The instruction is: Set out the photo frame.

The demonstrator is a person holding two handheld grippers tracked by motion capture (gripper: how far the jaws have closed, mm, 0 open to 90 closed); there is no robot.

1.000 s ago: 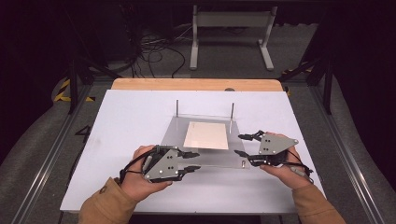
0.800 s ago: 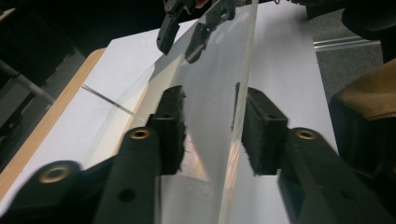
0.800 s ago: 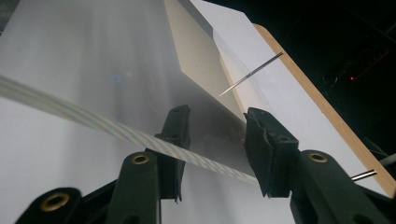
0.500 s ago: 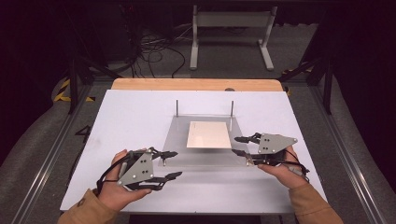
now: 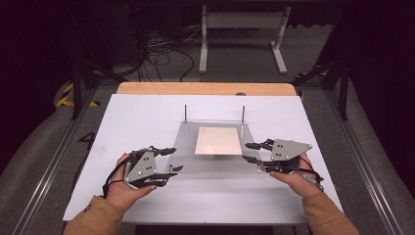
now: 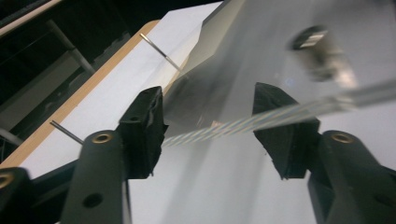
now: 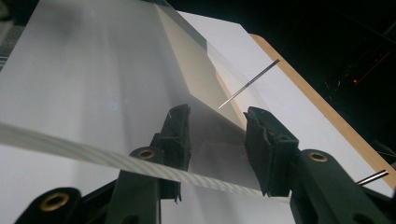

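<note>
A clear plate (image 5: 210, 164) lies on the white board (image 5: 137, 117), with a beige sheet (image 5: 218, 141) on it and two thin upright pins (image 5: 185, 112) at its back. My left gripper (image 5: 177, 158) is at the plate's front left corner. It is open: its jaws have just been opening, then eased in slightly. In the left gripper view (image 6: 210, 100) the plate's edge (image 6: 261, 119) runs across the gap, untouched by the pads. My right gripper (image 5: 246, 152) is open at the plate's right edge. Its jaws (image 7: 217, 114) have been closing and the plate edge (image 7: 70, 144) crosses them.
The white board rests on a wooden tabletop (image 5: 205, 88). Behind the table a metal stand (image 5: 240, 29) and loose cables (image 5: 161, 49) sit on the dark floor. Rails run along both sides of the table. A small metal fitting (image 6: 317, 51) shows blurred through the plate.
My left hand has drawn back to the left from the plate's front edge, and its jaws stand wider than before. The right hand has stayed where it was.
</note>
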